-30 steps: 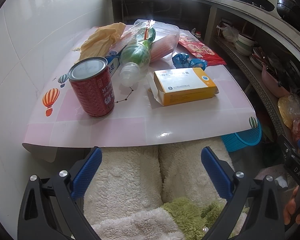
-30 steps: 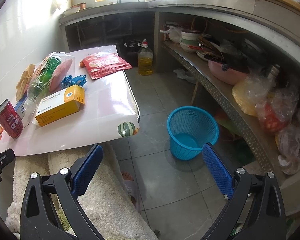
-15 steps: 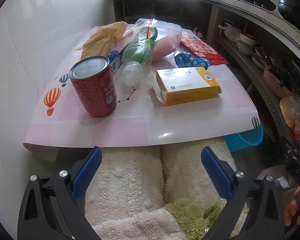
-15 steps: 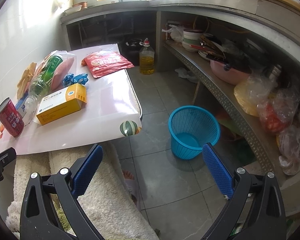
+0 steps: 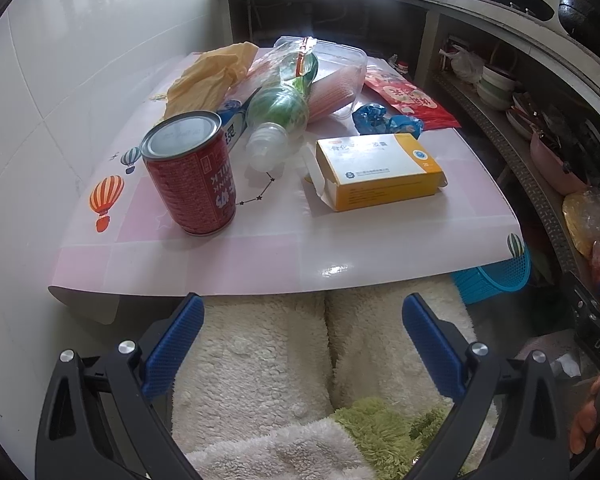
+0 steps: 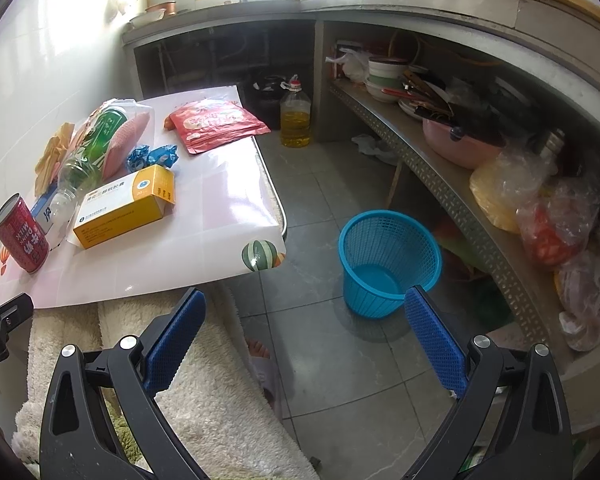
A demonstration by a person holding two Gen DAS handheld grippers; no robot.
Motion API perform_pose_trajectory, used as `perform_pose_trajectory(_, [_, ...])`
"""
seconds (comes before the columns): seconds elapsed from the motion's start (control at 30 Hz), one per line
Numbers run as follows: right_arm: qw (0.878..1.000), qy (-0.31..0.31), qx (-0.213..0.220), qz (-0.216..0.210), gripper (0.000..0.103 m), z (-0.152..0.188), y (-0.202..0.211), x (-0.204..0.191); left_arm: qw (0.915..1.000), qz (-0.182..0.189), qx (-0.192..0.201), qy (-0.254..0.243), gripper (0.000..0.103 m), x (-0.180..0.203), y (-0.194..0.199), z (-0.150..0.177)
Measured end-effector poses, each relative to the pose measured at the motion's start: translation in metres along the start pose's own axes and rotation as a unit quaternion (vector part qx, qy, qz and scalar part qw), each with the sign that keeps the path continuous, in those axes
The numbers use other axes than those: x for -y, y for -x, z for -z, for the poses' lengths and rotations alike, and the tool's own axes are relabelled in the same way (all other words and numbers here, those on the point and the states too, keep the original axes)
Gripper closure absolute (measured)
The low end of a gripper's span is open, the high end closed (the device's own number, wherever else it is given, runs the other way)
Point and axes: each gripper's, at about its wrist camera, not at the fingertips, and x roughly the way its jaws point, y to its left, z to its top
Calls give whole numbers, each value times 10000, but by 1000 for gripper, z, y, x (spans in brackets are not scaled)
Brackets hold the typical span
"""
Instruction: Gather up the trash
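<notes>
Nothing looks collected yet: the blue basket point(image 6: 389, 261) on the floor appears empty, while the can point(image 5: 190, 173), bottle point(image 5: 277, 116), box point(image 5: 380, 171) and wrappers point(image 5: 384, 119) lie on the table point(image 5: 220, 258). The left gripper point(image 5: 302, 344) and right gripper point(image 6: 305, 338) both gape wide, holding nothing.

On your desk point(image 5: 284, 256) you have one red can point(image 5: 190, 172), one plastic bottle point(image 5: 276, 114), one yellow box point(image 5: 380, 170), one red pouch point(image 5: 410, 100), one blue wrapper point(image 5: 384, 118) and one yellow bag point(image 5: 212, 74). One blue basket point(image 6: 388, 260) stands on the floor.
</notes>
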Motion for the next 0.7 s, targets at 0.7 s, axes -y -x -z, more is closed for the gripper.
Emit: perform_pose_trajectory(0.7, [10000, 21, -59, -42, 8, 1, -4, -3, 10000, -63, -26, -5, 6, -1, -2, 0])
